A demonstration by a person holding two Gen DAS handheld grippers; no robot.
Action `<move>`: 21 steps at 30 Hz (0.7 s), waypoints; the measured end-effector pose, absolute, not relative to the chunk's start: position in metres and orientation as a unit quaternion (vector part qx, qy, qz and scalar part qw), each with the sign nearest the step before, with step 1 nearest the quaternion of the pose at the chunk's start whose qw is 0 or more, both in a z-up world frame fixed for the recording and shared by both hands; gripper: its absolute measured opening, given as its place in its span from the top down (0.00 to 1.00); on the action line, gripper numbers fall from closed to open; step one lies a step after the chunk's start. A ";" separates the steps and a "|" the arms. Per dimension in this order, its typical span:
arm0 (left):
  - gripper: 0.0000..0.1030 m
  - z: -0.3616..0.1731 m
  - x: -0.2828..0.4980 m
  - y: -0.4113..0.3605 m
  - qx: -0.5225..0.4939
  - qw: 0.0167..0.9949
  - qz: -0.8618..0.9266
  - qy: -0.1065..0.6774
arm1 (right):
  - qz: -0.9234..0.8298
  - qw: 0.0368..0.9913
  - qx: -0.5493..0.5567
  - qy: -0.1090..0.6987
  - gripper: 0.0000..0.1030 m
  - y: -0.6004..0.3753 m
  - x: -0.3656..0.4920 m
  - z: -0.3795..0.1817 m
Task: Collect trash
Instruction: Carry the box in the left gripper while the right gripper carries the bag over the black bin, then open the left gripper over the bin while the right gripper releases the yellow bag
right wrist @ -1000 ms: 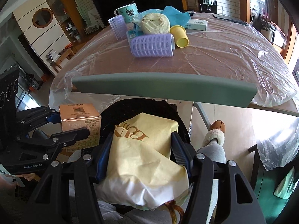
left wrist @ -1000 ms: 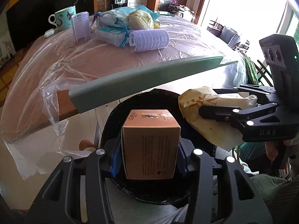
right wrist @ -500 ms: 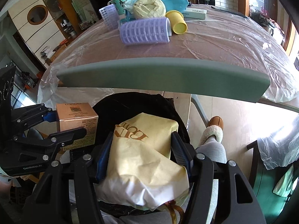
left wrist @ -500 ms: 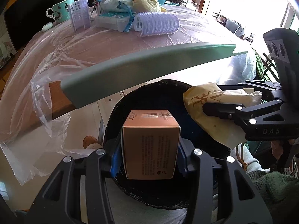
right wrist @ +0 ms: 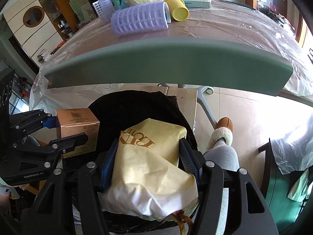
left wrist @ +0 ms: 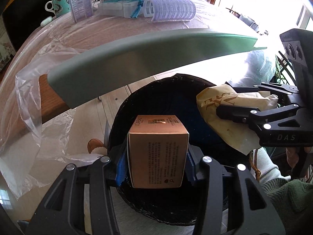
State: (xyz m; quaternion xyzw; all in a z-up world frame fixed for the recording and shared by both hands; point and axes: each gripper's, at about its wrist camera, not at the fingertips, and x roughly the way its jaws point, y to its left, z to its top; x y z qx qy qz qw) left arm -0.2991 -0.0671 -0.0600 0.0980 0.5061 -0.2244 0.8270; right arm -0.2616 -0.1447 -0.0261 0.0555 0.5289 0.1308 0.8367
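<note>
In the left wrist view, the left gripper sits low in the middle of the frame, and its jaws are squeezed on the two sides of a small brown box. The box looks light and stiff, with flat sides that make a good place to hold; a hard squeeze could dent it. It hangs right over the black bin, so I think it only needs letting go. To the right, the right gripper has its jaws closed on a yellow paper bag. The bag looks soft and crinkly and may slip, so the thick middle is the best spot. It is over the bin too. A long green bar crosses the upper frame, near above the bin, so there is little room to lift. The tabletop with curlers is farther back
</note>
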 end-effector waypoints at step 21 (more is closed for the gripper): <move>0.53 -0.073 -0.292 -0.082 0.111 0.823 -0.224 0.510 | 0.126 0.836 0.049 0.532 0.42 -0.140 -0.261 -0.034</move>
